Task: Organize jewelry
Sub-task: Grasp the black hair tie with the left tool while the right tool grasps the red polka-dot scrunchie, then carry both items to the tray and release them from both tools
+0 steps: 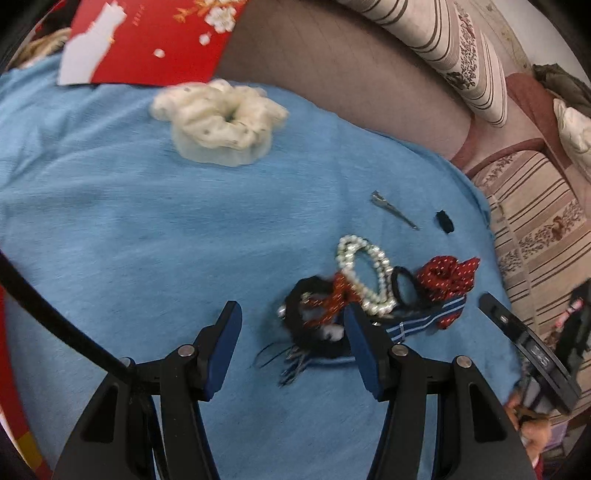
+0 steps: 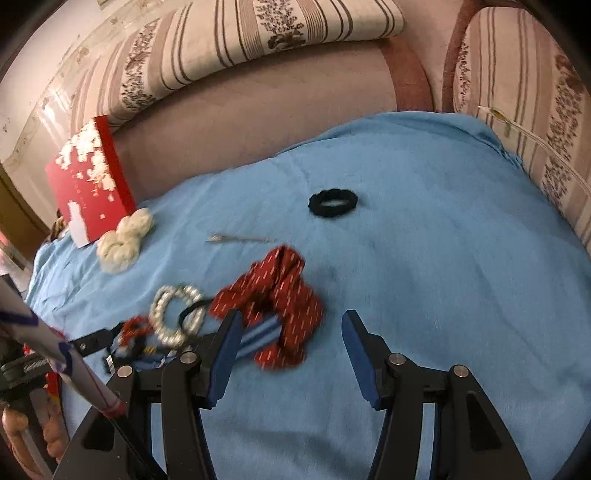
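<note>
blue cloth [image 2: 424, 258], red box [image 2: 88, 177], striped cushions [image 2: 258, 33]

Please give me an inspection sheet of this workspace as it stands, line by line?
Surface: blue cloth spread over a sofa seat.
Job's things: cream scrunchie and black hair tie lie apart; silver clip alone; pearl bracelet, red scrunchie and a striped band lie tangled in one heap.
Clutter: red box at the cloth's far edge.
Grippers: left gripper open, empty; right gripper open, empty.
Cables: black cable beside the left gripper.
Surroundings: striped floral cushions.
</note>
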{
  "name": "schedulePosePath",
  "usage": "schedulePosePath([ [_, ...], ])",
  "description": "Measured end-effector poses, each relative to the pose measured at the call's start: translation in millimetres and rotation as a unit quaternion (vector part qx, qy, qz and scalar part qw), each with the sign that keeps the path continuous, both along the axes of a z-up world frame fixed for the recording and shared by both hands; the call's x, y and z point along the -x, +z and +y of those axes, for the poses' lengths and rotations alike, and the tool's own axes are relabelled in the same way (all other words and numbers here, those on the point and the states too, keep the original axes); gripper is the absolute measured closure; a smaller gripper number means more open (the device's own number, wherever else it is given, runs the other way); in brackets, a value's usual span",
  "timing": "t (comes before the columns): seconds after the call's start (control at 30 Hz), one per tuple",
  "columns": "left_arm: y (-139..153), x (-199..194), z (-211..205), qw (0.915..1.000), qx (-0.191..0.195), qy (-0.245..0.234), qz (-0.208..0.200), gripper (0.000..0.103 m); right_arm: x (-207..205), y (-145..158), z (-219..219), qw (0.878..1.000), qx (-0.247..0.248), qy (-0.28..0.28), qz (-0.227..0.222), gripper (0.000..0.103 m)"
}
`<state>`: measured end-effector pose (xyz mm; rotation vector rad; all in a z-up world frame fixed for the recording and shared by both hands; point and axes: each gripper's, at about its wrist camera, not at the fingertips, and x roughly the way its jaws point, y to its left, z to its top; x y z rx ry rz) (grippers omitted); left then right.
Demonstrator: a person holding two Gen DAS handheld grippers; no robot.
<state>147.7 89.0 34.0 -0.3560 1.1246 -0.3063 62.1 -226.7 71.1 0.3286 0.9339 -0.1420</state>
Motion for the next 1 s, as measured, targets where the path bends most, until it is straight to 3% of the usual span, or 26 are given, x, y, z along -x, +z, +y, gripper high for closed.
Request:
schedulePosePath([
  [0.07,-4.7,-5.7,-6.0,0.9999,0.007,-0.009,0.008,0.047,-13.6,-7.3,-4.4,1.000,-0.007,0.001,0.009,0.043],
  [0.13,-9.0,-8.3,-11.5,0.9997,0.009,-0.018,0.015,0.058,-23.9,-15.2,-7.7,1.000,-0.013,-0.001,0.018,0.043],
  [0.2,-11.1,-9.8,-14.0,0.9995,0.015,-0.020,0.020,0.077,-30.0,-21.1,-8.5,1.000,-0.014,0.001,0.026,0.043],
  [0.23,-10.2,-8.8,-12.0,0.9994,0.022,-0.019,0.020,0.085,-31.5,-22.7,-8.8,1.000,-0.013,0.002,0.027,0.051],
  [0.27,-9.2,-8.1,-11.3,0.9993,0.027,-0.016,0.019,0.089,-32.8,-24.3,-8.6,0.999,-0.015,0.005,0.029,0.073],
  [0.3,-8.0,-7.5,-10.4,0.9992,0.032,-0.014,0.019,0.091,-34.2,-26.3,-8.2,0.999,-0.022,0.010,0.036,0.083],
  [0.37,-2.4,-3.3,-8.1,0.9987,0.047,-0.010,0.015,0.094,-31.5,-23.5,-6.7,0.999,-0.024,0.013,0.033,0.092],
  [0.7,65.1,51.2,4.6,0.9971,0.062,-0.017,-0.041,0.096,21.3,39.6,3.2,0.999,-0.005,0.029,-0.024,0.095],
  [1.0,120.5,130.1,34.8,0.9939,0.054,-0.013,-0.095,0.096,83.4,95.9,28.3,0.996,-0.002,0.055,-0.064,0.095],
])
